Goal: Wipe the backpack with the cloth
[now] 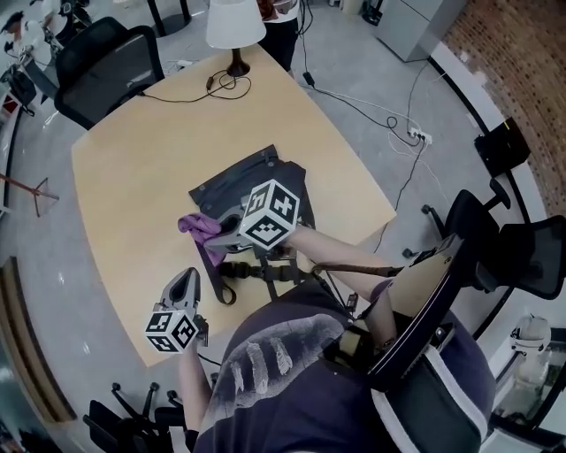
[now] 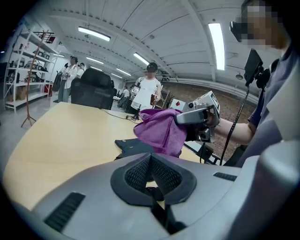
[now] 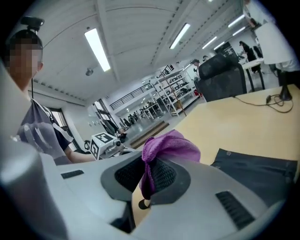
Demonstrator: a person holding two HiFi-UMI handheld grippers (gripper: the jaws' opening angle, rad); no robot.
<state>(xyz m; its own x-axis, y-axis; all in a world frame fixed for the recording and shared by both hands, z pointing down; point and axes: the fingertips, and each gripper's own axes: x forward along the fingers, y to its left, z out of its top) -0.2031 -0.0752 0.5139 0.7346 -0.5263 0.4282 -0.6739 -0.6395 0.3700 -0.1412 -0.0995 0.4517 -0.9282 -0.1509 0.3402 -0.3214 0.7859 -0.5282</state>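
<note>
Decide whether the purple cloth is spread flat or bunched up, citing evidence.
Bunched: the cloth hangs crumpled from the right gripper, jaws shut on it.

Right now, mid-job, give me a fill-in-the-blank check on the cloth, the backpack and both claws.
1. The right claw is shut on a ____ cloth.
2. The backpack lies on the ____.
3. The left claw, shut, holds ____.
4. The lamp has a ____ shade.
Missing words: purple; table; nothing; white.
</note>
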